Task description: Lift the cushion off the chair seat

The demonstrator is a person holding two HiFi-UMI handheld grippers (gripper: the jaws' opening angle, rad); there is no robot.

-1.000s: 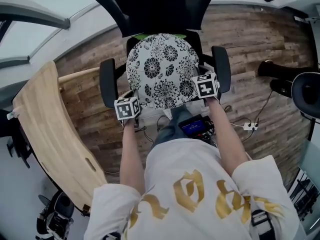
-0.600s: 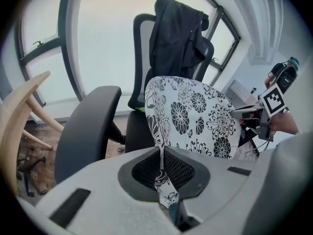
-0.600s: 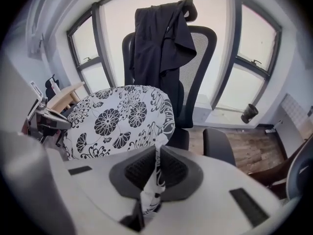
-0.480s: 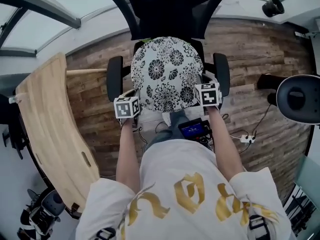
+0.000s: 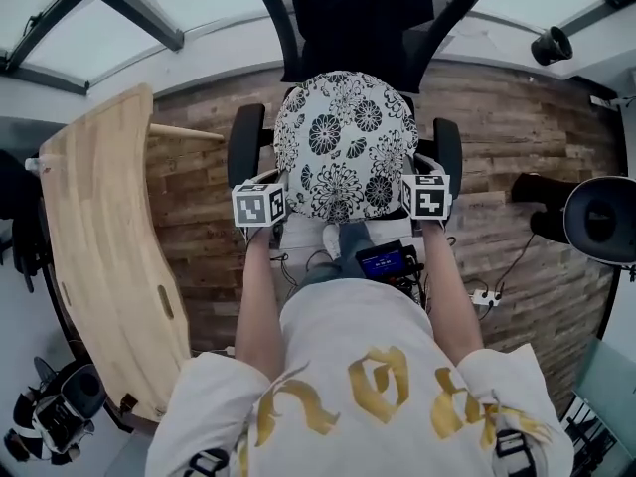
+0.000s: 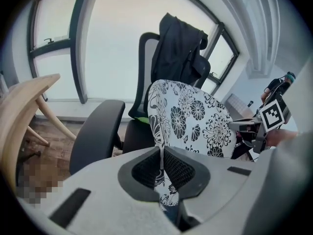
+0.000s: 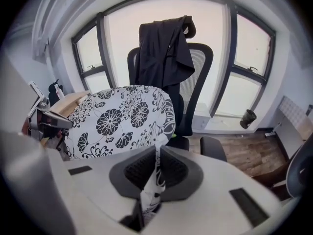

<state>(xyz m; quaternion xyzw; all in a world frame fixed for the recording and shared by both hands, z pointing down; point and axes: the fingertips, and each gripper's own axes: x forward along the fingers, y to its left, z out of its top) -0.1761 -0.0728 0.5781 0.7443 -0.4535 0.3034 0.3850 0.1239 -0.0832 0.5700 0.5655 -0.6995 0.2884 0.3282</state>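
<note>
A round white cushion [image 5: 343, 142] with black flowers hangs above the seat of a black office chair [image 5: 360, 18], held up at its near edge on both sides. My left gripper [image 5: 270, 189] is shut on the cushion's left corner; in the left gripper view the fabric [image 6: 188, 119] runs pinched between the jaws [image 6: 161, 166]. My right gripper [image 5: 409, 182] is shut on the right corner, and in the right gripper view the cushion [image 7: 117, 119] feeds down between the jaws [image 7: 157, 168]. A dark jacket [image 7: 164, 43] drapes the chair back.
The chair's armrests [image 5: 244, 144] [image 5: 448, 152] flank the cushion. A curved wooden board [image 5: 99, 256] stands at the left on the plank floor. Another chair's black part [image 5: 601, 217] sits at the right. Cables and a power strip [image 5: 485, 296] lie on the floor; windows behind.
Both grippers have risen with the cushion, lifting it off the seat. The head view has shifted, so the chair and cushion sit more to the right and nearer.
</note>
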